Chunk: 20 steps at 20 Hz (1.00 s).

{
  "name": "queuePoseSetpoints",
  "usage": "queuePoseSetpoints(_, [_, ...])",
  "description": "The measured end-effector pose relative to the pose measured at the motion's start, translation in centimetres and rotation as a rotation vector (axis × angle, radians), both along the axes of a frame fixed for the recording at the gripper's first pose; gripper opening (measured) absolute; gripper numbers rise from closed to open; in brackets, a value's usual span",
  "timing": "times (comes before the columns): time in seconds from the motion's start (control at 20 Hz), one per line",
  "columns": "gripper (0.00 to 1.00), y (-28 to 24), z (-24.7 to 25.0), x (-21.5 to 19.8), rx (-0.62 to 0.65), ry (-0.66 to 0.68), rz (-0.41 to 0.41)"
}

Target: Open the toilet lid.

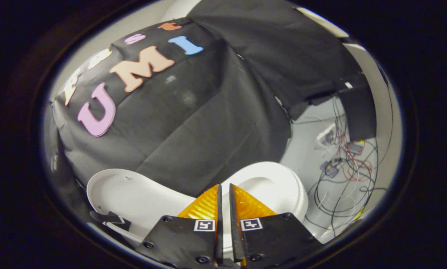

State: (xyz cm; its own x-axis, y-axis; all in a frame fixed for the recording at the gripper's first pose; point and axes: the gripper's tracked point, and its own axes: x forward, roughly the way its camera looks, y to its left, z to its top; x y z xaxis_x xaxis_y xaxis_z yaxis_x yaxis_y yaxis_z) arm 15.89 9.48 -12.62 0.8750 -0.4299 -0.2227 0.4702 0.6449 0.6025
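Item: toilet lid, raised, swung left of the open seat. Claw: fingers nearly closed, nothing held, just above the seat. Lid to be left resting back; claw withdrawn clear.

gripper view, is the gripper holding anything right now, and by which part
Nothing is held. The gripper has its fingers nearly together with just a thin bare gap between them. The toilet lid stands open to one side, the seat lies beyond the fingertips.
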Motion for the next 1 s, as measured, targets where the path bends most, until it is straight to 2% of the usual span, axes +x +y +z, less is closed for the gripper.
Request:
queuePoseSetpoints(0.2, [0.11,3.4,7.1,2.5,-0.208,0.007,0.078])
queuePoseSetpoints(0.35, [0.11,8.1,13.4,5.3,-0.386,-0.013,0.175])
queuePoseSetpoints(0.6, [0.11,17.2,21.2,9.7,-0.589,-0.064,0.336])
queuePoseSetpoints(0.85, [0.1,25.8,22.6,12.6,-0.711,-0.07,0.496])
queuePoseSetpoints(1.0, [0.12,28.7,21.5,13.3,-0.726,-0.066,0.551])
